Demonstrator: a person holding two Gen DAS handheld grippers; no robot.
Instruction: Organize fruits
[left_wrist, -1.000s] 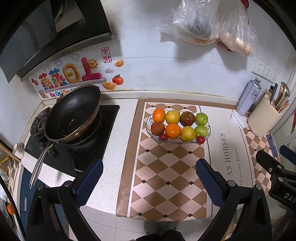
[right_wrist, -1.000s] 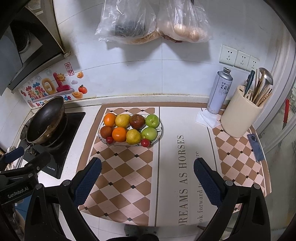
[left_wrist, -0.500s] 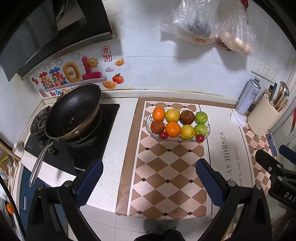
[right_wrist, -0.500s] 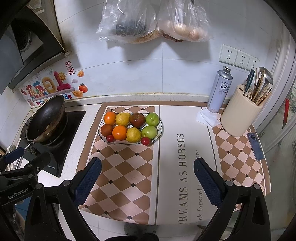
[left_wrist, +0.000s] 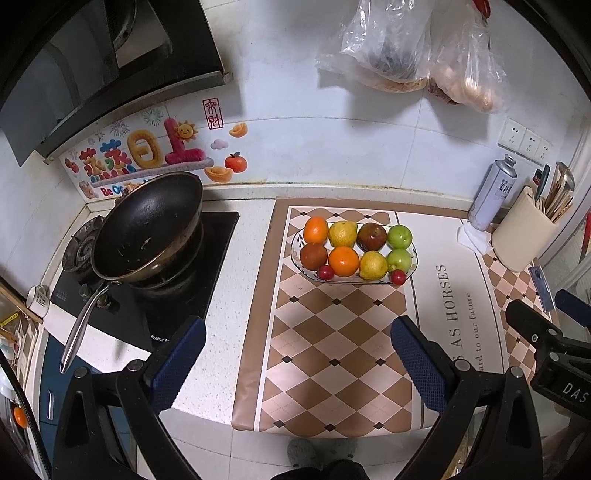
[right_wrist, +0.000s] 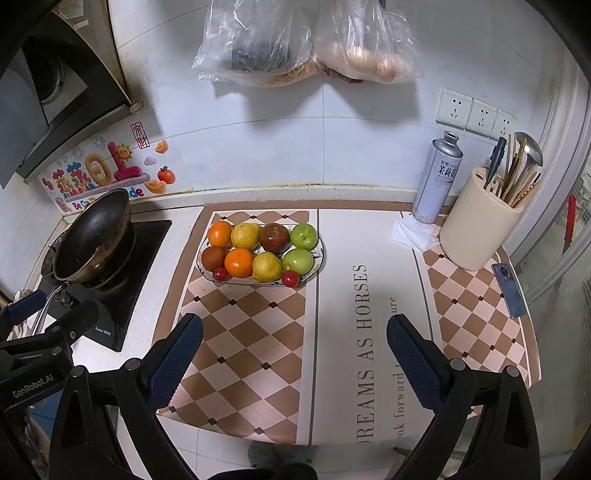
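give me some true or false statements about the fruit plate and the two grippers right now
1. The left gripper is shut on an orange. False: its jaws stand wide apart, holding nothing.
2. The plate rests on the checkered part of the mat. True.
3. The two green apples sit at the plate's left end, nearest the frying pan. False: they are at the right end; an orange and a brown fruit are on the pan side.
4. The right gripper is open and away from the fruit. True.
5. Two small red fruits lie along the plate's near edge. True.
6. The spray can lies on its side. False: it stands upright beside the utensil holder.
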